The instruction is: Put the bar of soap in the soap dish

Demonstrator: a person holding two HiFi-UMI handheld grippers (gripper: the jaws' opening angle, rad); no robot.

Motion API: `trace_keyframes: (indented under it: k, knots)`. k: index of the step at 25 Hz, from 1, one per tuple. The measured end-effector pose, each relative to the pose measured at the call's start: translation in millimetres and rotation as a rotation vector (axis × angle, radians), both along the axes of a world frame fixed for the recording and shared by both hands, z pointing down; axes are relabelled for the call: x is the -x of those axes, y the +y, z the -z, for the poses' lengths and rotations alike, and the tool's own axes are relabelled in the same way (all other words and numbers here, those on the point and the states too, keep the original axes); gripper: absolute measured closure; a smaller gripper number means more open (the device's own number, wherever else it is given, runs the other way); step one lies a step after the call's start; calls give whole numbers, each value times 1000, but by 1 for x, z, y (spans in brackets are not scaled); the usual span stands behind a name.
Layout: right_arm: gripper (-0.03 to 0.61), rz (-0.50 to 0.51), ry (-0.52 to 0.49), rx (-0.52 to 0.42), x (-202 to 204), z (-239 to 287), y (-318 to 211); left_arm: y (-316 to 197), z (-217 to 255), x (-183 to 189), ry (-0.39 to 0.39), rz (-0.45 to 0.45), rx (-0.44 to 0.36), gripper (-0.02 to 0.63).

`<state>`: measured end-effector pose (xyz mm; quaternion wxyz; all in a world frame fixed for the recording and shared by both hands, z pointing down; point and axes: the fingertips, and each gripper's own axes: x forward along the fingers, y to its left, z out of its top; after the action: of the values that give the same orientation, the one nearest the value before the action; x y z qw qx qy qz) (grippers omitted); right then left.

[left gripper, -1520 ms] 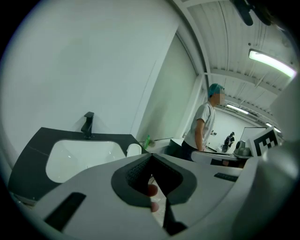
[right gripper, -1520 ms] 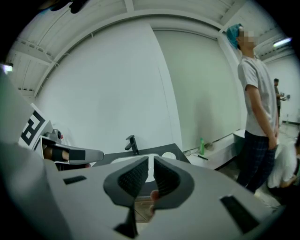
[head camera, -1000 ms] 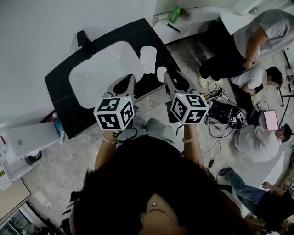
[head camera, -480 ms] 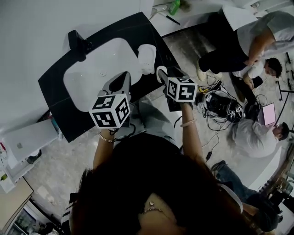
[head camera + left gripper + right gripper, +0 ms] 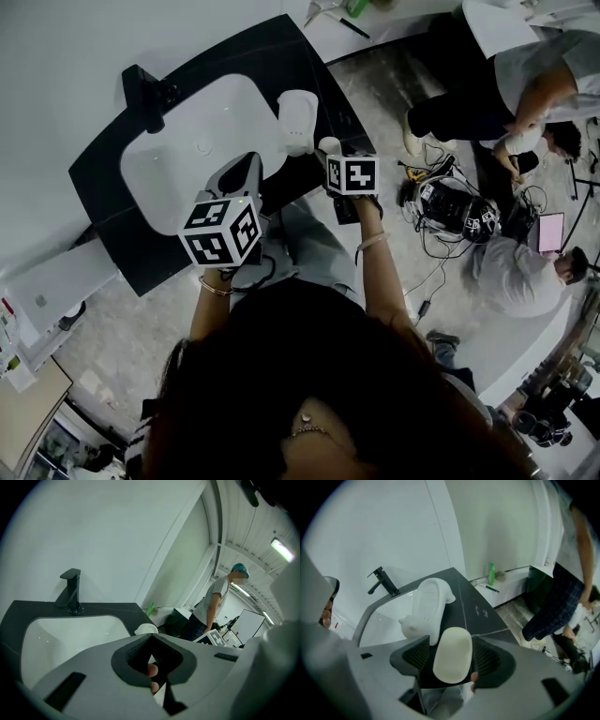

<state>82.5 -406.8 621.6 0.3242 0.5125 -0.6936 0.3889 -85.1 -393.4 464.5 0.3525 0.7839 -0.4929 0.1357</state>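
Observation:
A cream oval bar of soap (image 5: 452, 654) lies near the front edge of the black counter (image 5: 476, 609), small in the head view as the soap (image 5: 328, 144). Just behind it stands the white soap dish (image 5: 431, 604), to the right of the basin, also seen as the dish (image 5: 298, 120). My right gripper (image 5: 451, 662) points steeply down over the soap. Its jaws are opening, with the soap between them and a gap at each pad. My left gripper (image 5: 250, 161) hangs over the basin's front rim, shut and empty, as the left gripper (image 5: 152, 660) also shows.
A white basin (image 5: 187, 159) with a black tap (image 5: 141, 94) fills the counter's left part. A green bottle (image 5: 491, 573) stands on a ledge beyond the counter. Several people (image 5: 525, 84) and cabled equipment (image 5: 455, 211) occupy the floor to the right.
The right gripper has dropped and tipped down onto the soap at the counter's front edge, and its jaws have spread. The left gripper has sunk a little toward the basin.

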Motion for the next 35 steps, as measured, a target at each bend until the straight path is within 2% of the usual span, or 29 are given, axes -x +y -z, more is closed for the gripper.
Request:
trace_keyframes:
  k: [7,11,19,29,35]
  knots:
    - [296,-29,20,76,-5,-23,2,-4,-14,-1,1,4,38,617]
    - [296,-38,37,89,-5,-26,2,-7,-18,1,0,7,49,617]
    - [298,-12,135,78,-7,-28,2,-5,-25,-1,3,6,61,617]
    - [308,-41,90,74,-12,-26,3,-3,-23,0,6,5,59,617]
    - [308,-83,33,29,-14,-8,-7,-6,-22,1,13,1,54,617]
